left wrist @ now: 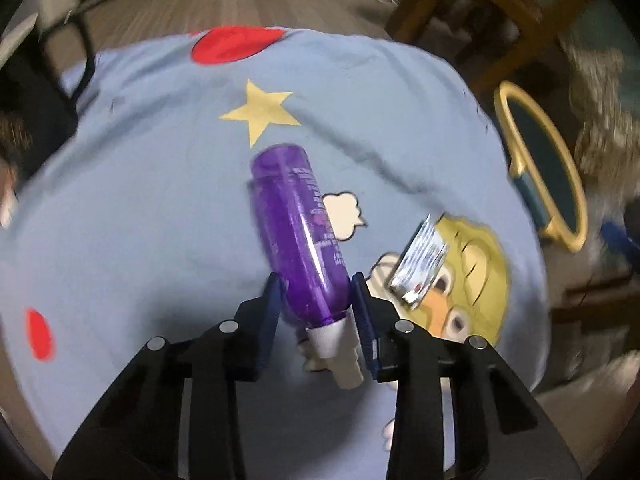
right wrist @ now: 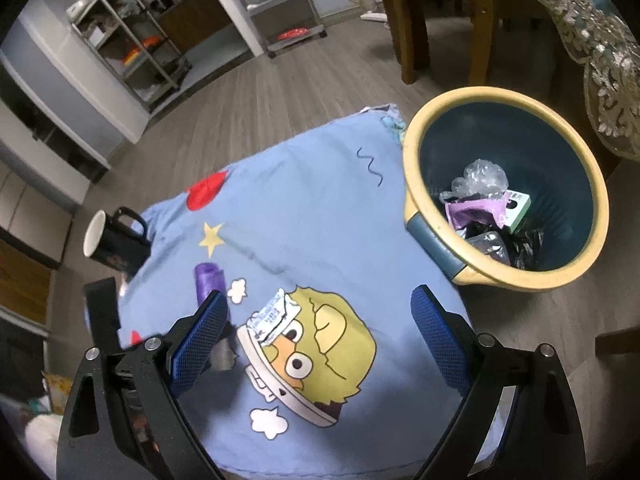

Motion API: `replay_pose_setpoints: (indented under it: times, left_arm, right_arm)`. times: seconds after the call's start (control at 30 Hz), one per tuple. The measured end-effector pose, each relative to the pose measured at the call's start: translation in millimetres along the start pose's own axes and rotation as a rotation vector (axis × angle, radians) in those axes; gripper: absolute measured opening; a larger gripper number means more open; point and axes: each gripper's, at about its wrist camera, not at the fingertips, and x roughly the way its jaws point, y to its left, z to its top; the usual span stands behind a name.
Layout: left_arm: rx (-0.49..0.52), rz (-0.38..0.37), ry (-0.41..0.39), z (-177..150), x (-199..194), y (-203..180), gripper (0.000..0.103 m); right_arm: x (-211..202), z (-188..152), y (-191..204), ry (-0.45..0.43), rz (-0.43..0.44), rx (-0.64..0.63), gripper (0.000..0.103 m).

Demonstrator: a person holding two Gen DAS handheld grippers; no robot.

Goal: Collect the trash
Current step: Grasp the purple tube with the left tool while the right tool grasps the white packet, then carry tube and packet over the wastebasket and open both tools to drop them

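Some trash is already binned (right wrist: 516,216), purple bottle (left wrist: 298,232) is pinched between the left gripper (left wrist: 316,304) fingers, wrapper (right wrist: 274,316) just ahead of the wide-open, empty right gripper (right wrist: 320,340) is still left.

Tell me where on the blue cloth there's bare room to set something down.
Bare cloth lies between the yellow star, the squiggle and the bin. It is crowded nearer the camera, where the purple bottle sits between the left gripper fingers beside the crumpled wrapper; the mug takes the left edge.

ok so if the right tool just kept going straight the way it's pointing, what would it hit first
Probably the crumpled silver wrapper lying on the blue cartoon cloth. It sits between the open right tool fingers, though depth is hard to judge here.
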Motion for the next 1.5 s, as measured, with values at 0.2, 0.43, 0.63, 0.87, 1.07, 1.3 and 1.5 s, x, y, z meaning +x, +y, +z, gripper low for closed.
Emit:
replay_pose_setpoints:
  times: [0.2, 0.43, 0.63, 0.87, 1.07, 1.3, 1.5]
  left_arm:
    - [0.135, 0.090, 0.003, -8.7, -7.4, -0.7, 0.035]
    - [-0.027, 0.083, -0.004, -10.9, -7.4, 47.1, 0.034]
    - [-0.050, 0.069, -0.018, -10.2, -8.9, 62.9, 0.035]
    - [-0.082, 0.058, -0.029, -16.2, -14.1, 78.7, 0.035]
    - [-0.055, 0.068, -0.032, -13.2, -13.2, 68.9, 0.034]
    - [0.013, 0.058, -0.061, -8.3, -24.5, 49.7, 0.034]
    - [0.123, 0.009, -0.122, 5.1, -49.2, 5.4, 0.034]
  right_arm:
    - [17.4, -6.7, 8.4, 0.022, -0.027, -0.008, 0.091]
    - [54.1, -20.4, 18.5, 0.090, -0.003, 0.014, 0.081]
    - [84.4, -28.7, 49.0, 0.124, 0.019, -0.064, 0.078]
    - [114.1, -35.7, 65.4, 0.157, -0.088, -0.145, 0.077]
    - [117.9, -39.8, 71.1, 0.138, -0.205, -0.256, 0.036]
    - [94.5, -29.2, 44.8, 0.128, -0.128, -0.102, 0.032]
    - [32.3, 10.0, 11.3, 0.039, -0.094, 0.020, 0.032]
